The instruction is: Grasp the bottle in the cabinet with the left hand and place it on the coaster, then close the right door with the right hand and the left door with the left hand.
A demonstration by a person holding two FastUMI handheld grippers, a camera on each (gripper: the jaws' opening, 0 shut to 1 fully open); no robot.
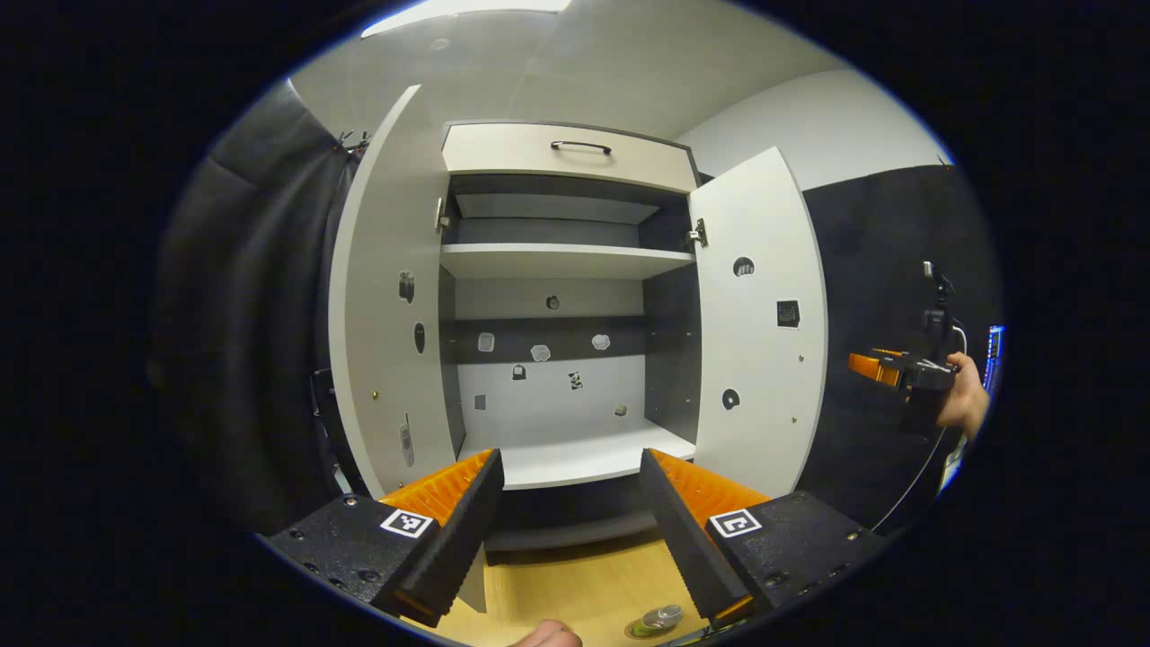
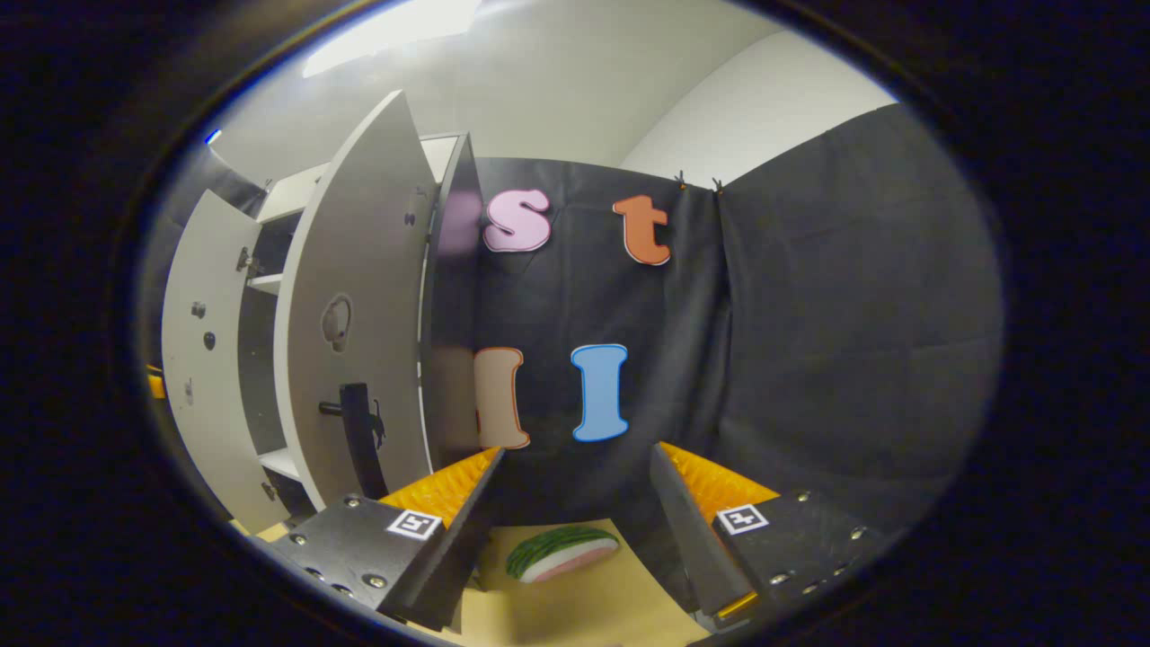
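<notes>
In the left gripper view my left gripper (image 1: pixel 570 458) is open and holds nothing, facing the open cabinet (image 1: pixel 566 261). Its shelves are bare. The left door (image 1: pixel 386 296) and the right door (image 1: pixel 759 323) both swing wide open. The bottle (image 1: pixel 660 618) stands on the wooden table at the bottom edge, below my right finger, with a thin orange rim under it. Far right, a hand holds the right gripper (image 1: pixel 873 367). In the right gripper view my right gripper (image 2: pixel 577 454) is open and empty, beside the right door's outer face (image 2: pixel 359 296) with its dark handle (image 2: pixel 359 440).
A watermelon-slice toy (image 2: pixel 561 550) lies on the wooden table (image 2: pixel 584 602) between the right gripper's fingers. A drawer with a black handle (image 1: pixel 581 146) tops the cabinet. Black cloth walls stand on both sides. A fingertip (image 1: pixel 548 634) shows at the bottom edge.
</notes>
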